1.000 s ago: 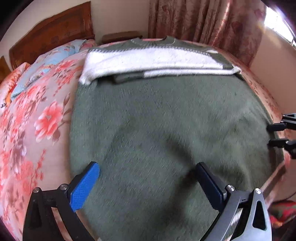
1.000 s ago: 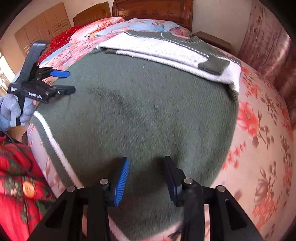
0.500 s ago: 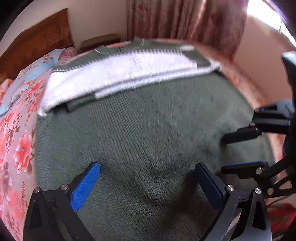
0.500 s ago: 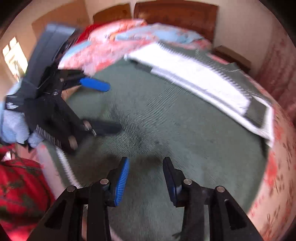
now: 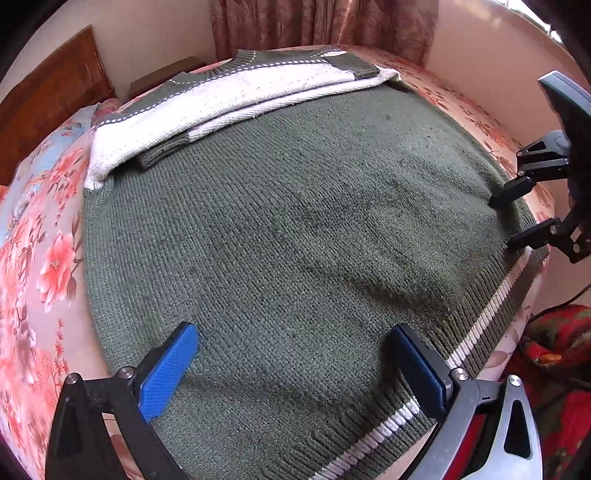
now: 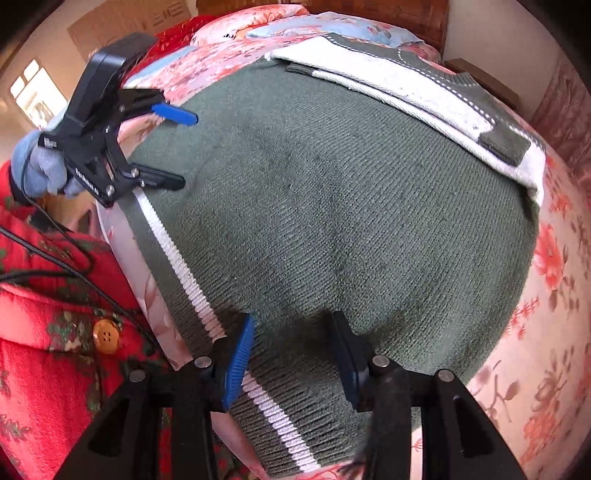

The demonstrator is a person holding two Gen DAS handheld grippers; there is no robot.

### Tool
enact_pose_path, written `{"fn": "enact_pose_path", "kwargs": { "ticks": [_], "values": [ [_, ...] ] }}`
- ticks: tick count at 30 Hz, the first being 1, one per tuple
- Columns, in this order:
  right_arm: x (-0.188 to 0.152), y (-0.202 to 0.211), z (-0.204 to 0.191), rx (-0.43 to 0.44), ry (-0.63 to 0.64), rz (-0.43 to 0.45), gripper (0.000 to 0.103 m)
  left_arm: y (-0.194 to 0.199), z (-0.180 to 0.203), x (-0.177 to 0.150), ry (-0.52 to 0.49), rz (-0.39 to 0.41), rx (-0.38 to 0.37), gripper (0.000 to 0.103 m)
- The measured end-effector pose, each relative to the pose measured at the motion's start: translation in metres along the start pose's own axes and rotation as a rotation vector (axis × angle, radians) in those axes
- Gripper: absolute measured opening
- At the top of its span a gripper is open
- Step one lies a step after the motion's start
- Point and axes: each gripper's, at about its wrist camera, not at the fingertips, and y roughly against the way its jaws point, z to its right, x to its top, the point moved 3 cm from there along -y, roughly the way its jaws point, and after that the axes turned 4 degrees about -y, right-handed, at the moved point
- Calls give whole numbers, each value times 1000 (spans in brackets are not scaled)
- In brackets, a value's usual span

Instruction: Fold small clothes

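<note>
A dark green knitted sweater (image 5: pixel 295 206) lies flat on the bed, its white sleeves (image 5: pixel 229 99) folded across the chest at the far end. The ribbed hem with a white stripe (image 5: pixel 480 325) runs along the bed's near edge. My left gripper (image 5: pixel 291 332) hovers wide open over the sweater's lower body, holding nothing. My right gripper (image 6: pixel 293 319) stands over the hem stripe (image 6: pixel 177 251), its jaws opening, with knit beneath them and nothing pinched. Each gripper shows in the other's view: the right gripper (image 5: pixel 504 221) at the hem's far corner, the left gripper (image 6: pixel 187 151) in a gloved hand (image 6: pixel 40 170).
A pink floral bedspread (image 5: pixel 44 258) covers the bed around the sweater (image 6: pixel 351 206). A wooden headboard (image 5: pixel 55 96) and a nightstand (image 5: pixel 166 74) stand beyond it, with curtains (image 5: pixel 314 26) behind. The person's red patterned coat (image 6: pixel 55 332) and a black cable hang at the bed's edge.
Half a second ago the two grippers came close together over the sweater; now they stand apart again along the hem. Both views have rolled, and the right jaws stand slightly wider.
</note>
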Motion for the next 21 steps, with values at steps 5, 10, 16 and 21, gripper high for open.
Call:
{"fn": "enact_pose_path", "kwargs": {
  "ticks": [5,10,16,21],
  "values": [
    [42,-3,6,-99,-27,111,43,17,-17,49,111,184,22,103],
    [106,-23,40,-162,-84,171,43,-21,-52,90,202,165,54,103],
    [94,-28,82,-156,-116,154,45,-24,-62,53,192,132,107,103],
    [37,-3,100,-155,-168,155,49,-5,-72,9,224,102,119,103]
  ]
}}
